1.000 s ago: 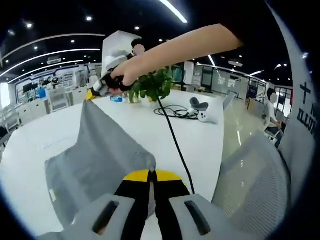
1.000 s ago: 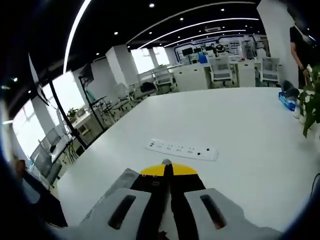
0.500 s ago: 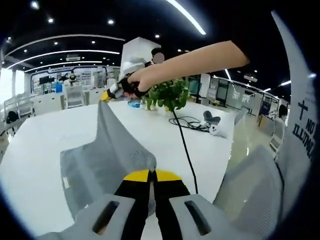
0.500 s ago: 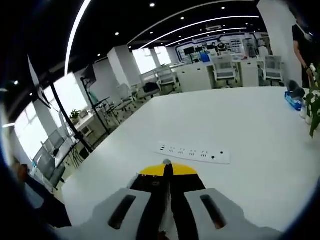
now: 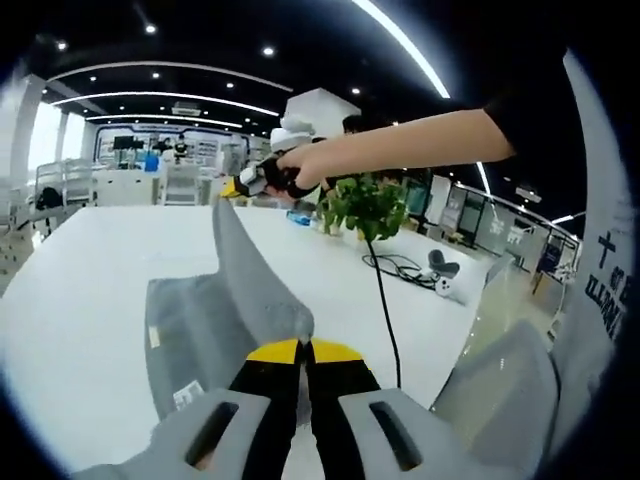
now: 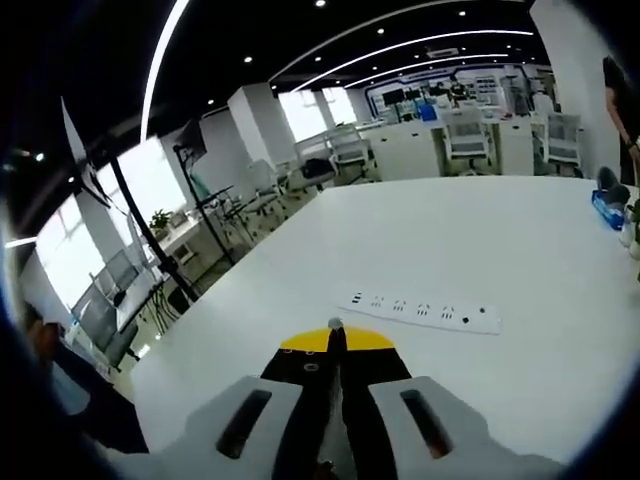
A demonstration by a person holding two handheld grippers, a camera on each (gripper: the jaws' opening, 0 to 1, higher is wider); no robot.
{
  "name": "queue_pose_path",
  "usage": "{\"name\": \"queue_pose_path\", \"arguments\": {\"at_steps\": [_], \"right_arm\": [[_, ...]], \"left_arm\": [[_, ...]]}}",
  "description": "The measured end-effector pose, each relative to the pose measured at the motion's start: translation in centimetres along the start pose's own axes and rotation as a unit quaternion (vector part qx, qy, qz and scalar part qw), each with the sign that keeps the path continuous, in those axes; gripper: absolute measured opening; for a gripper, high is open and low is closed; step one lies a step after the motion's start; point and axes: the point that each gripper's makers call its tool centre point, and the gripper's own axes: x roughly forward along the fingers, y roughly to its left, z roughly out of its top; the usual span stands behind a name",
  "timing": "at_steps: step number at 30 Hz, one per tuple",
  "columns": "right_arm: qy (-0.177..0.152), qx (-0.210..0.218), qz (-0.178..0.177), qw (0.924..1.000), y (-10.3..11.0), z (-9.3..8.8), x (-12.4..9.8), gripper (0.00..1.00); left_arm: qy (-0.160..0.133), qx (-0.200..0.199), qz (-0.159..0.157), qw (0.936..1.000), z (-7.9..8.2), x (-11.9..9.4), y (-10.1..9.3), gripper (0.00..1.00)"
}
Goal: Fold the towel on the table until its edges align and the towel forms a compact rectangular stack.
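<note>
A grey towel (image 5: 196, 330) lies partly on the white table (image 5: 80, 290), with one edge pulled up into a taut ridge. My left gripper (image 5: 303, 349) is shut on the near corner of that edge. The ridge climbs to the far corner, where my right gripper (image 5: 236, 187), held by a person's hand (image 5: 290, 170), is shut on it above the table. In the right gripper view the right gripper (image 6: 335, 338) has its jaws pressed together, with a sliver of grey towel (image 6: 335, 323) at the tips. A white label (image 5: 188, 392) shows on the towel's lying part.
A white power strip (image 6: 425, 310) lies on the table ahead of the right gripper. A potted plant (image 5: 365, 205), a black cable (image 5: 385, 300) and a small white device (image 5: 450, 285) sit to the right. A grey mesh chair back (image 5: 500, 390) stands beside the table edge.
Both views have swung as the hands moved. The towel's raised edge now stands steeper and higher off the table. Both grippers keep their hold.
</note>
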Motion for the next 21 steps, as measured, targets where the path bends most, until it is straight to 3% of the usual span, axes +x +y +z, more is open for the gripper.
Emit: {"name": "queue_pose_path", "arguments": {"at_steps": [10,21], "right_arm": [[0.017,-0.019,0.015,0.9996,2.8,-1.2,2.9,0.00],[0.039,-0.034,0.012,0.9986,3.7,-3.8,6.2,0.00]], "left_arm": [[0.009,-0.046,0.038,0.9982,-1.9,-1.8,3.0,0.02],[0.022,-0.106,0.063,0.9921,-5.0,-2.2,5.8,0.02]]}}
